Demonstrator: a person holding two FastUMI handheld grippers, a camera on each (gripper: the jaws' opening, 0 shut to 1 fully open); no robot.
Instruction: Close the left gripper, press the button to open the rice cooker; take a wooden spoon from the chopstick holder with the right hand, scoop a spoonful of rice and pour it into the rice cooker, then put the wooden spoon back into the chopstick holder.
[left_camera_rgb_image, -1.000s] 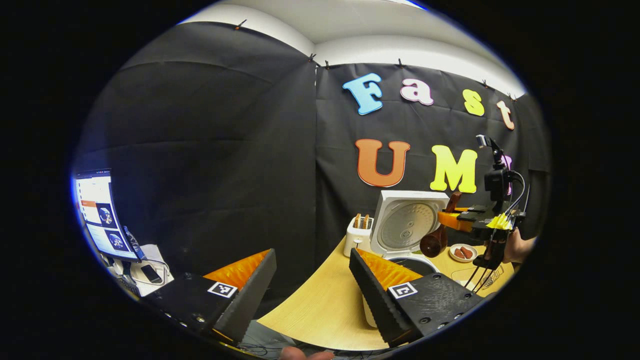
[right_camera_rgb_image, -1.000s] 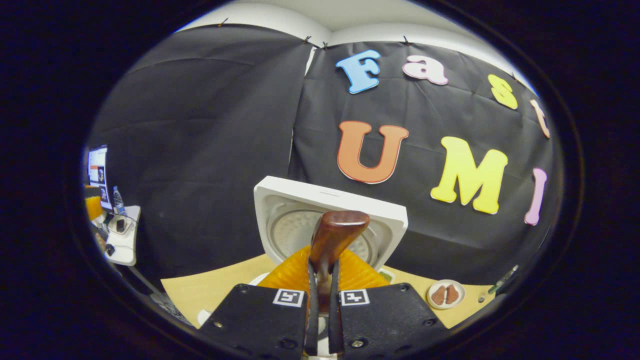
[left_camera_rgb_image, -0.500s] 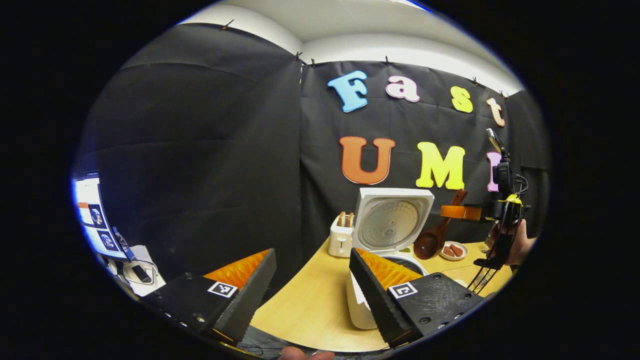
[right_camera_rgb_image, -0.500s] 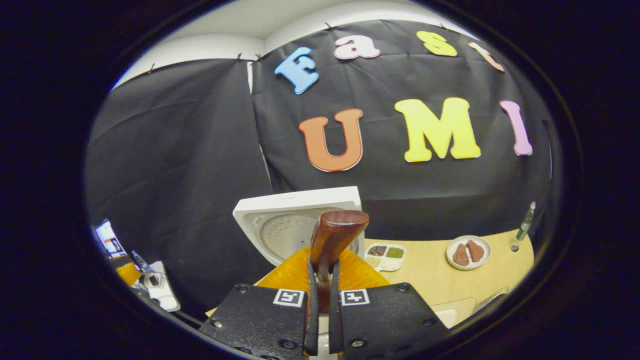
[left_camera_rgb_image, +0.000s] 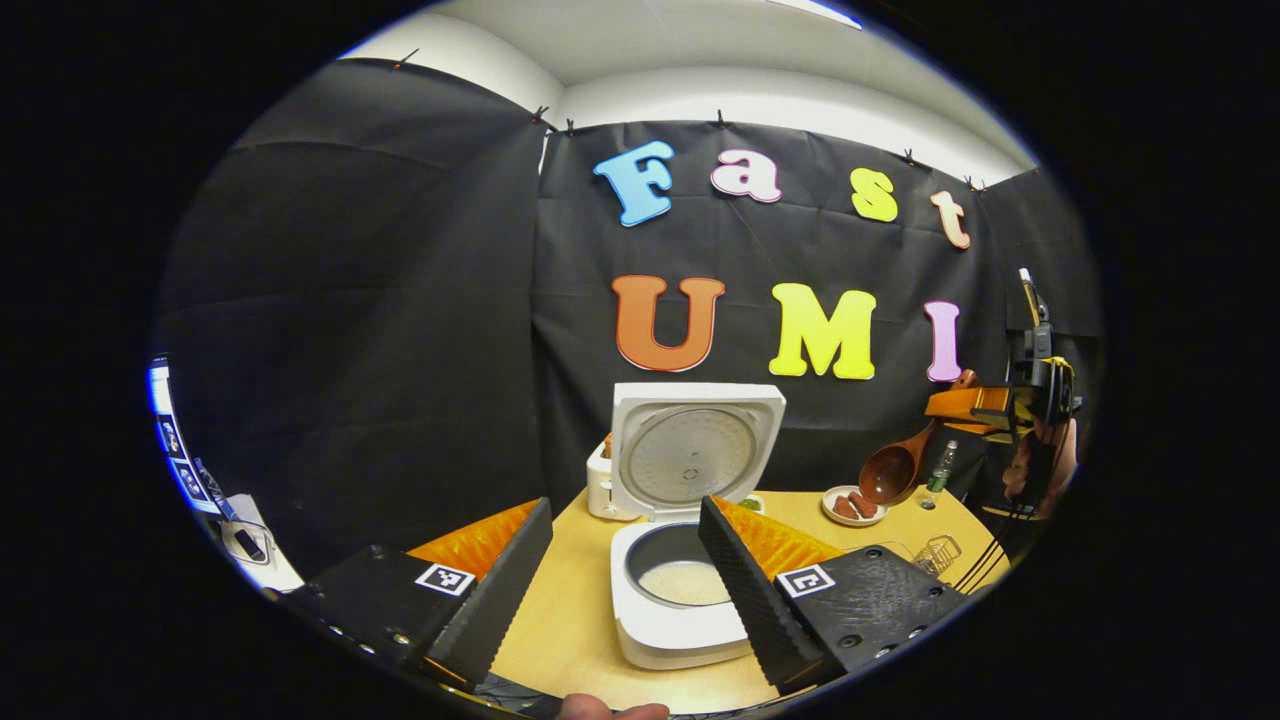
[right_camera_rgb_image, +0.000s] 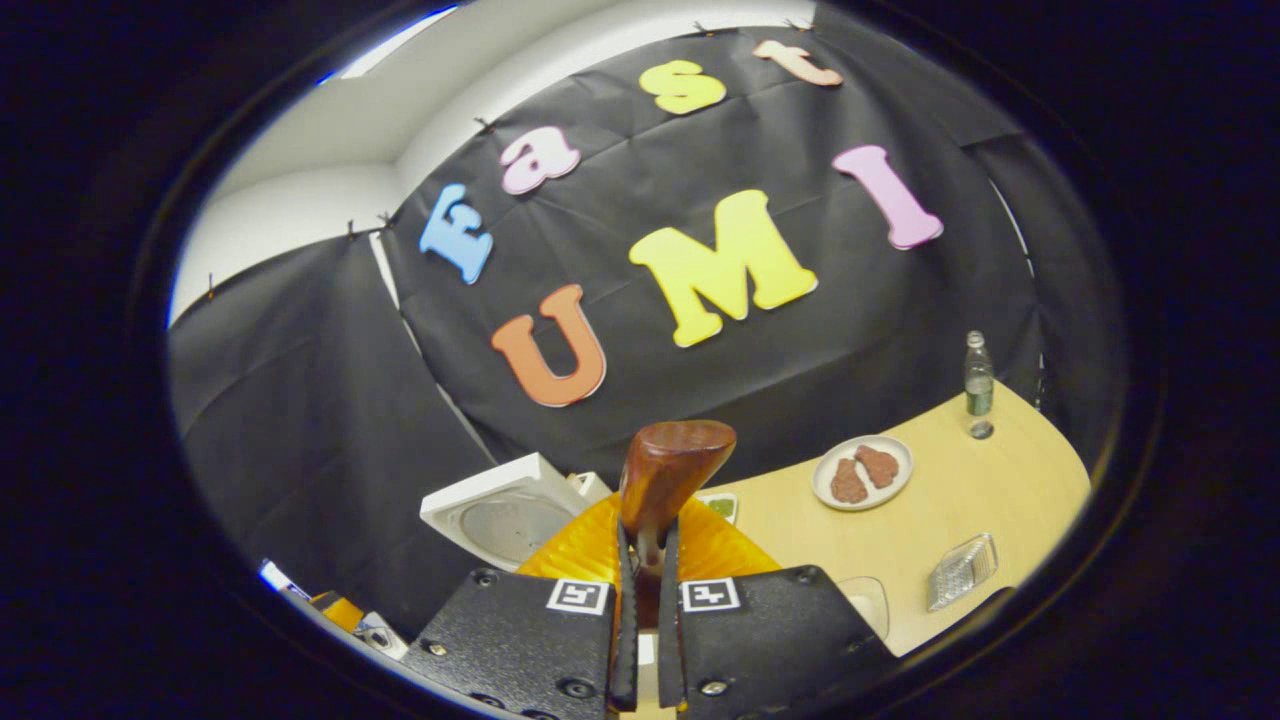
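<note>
Two tongs | right tongs (right_camera_rgb_image: 640, 560) pinching wooden spoon (right_camera_rgb_image: 664, 480) for carrying | left tongs (left_camera_rgb_image: 625, 560) spread, waiting by open rice cooker (left_camera_rgb_image: 680, 610).

The light is bright and even and comes from above. The pale worktop (left_camera_rgb_image: 580, 610) shines softly, with no hard glare. Both pictures are sharp in the middle. Near the round edges, straight lines bend and things look squashed and darker.

white rice cooker (left_camera_rgb_image: 680, 620), brown wooden spoon (left_camera_rgb_image: 893, 470)
</note>
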